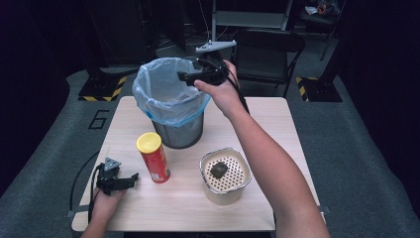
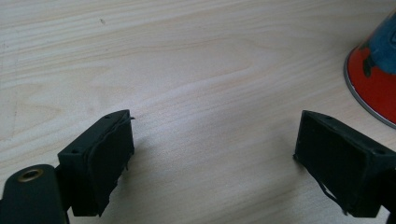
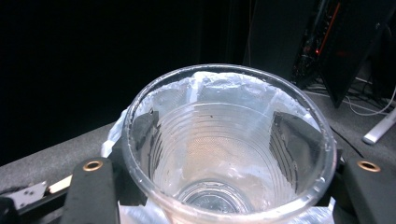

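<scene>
Clear plastic cup [image 3: 229, 154] sat clamped between the jaws of the right gripper [image 1: 190, 75], one black pad pressed against each side of its ribbed wall, mouth facing the gripper's camera. The right hand [image 1: 221, 91] held the gripper over the rim of a metal bin [image 1: 179, 130] lined with a pale blue bag [image 1: 163, 94], at the far side of the table [image 1: 267, 119]. From the right gripper view, the crinkled bag showed through the cup's wall.

Nearer the person, a red can [image 1: 154, 158] with a yellow lid stood upright in front of the bin, and a perforated cream container [image 1: 225, 176] with a dark lump inside stood to its right. The left gripper [image 1: 130, 178] rested low at the near left of the table in the left hand [image 1: 106, 198], its jaws wide apart and holding nothing, bare wood between them and the can's red base [image 2: 373, 79] just beyond one jaw.
</scene>
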A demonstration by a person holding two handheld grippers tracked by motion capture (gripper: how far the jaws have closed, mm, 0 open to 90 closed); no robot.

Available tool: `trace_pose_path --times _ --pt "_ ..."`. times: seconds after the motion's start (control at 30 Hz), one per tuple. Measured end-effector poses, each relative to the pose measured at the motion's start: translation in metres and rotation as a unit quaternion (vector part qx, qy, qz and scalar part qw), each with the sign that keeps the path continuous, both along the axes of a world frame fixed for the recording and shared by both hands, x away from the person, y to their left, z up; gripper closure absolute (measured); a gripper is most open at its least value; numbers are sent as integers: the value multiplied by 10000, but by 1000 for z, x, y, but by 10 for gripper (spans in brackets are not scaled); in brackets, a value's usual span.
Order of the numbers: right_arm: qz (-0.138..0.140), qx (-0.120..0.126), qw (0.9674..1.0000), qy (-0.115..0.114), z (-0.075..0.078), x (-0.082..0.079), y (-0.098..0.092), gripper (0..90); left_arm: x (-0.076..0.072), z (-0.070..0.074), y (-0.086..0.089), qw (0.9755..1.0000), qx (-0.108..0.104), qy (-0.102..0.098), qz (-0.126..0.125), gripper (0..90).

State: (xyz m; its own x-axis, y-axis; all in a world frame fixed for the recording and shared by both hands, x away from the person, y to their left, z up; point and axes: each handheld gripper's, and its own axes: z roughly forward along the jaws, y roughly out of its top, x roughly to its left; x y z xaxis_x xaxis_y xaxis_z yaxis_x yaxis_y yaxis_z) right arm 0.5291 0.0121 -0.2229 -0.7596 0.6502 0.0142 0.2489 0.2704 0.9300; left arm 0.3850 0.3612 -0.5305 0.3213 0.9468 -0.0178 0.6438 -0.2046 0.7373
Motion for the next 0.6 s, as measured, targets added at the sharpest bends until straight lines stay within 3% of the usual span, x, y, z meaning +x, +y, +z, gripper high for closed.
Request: trace_pose_path --times 0.13,0.3,0.4,0.6 --pt "-138 -18 9999 101 -7 8 15 329 0 1 0 10000 16 42 -14 111" --pt "-238 -192 9995 41 -10 15 25 317 0 1 0 10000 15 43 -14 111" --pt "-281 -87 9995 102 -10 18 31 305 0 1 0 10000 11 41 -9 111" --pt "-284 -145 9994 162 -14 22 41 298 0 1 0 10000 5 44 18 112"
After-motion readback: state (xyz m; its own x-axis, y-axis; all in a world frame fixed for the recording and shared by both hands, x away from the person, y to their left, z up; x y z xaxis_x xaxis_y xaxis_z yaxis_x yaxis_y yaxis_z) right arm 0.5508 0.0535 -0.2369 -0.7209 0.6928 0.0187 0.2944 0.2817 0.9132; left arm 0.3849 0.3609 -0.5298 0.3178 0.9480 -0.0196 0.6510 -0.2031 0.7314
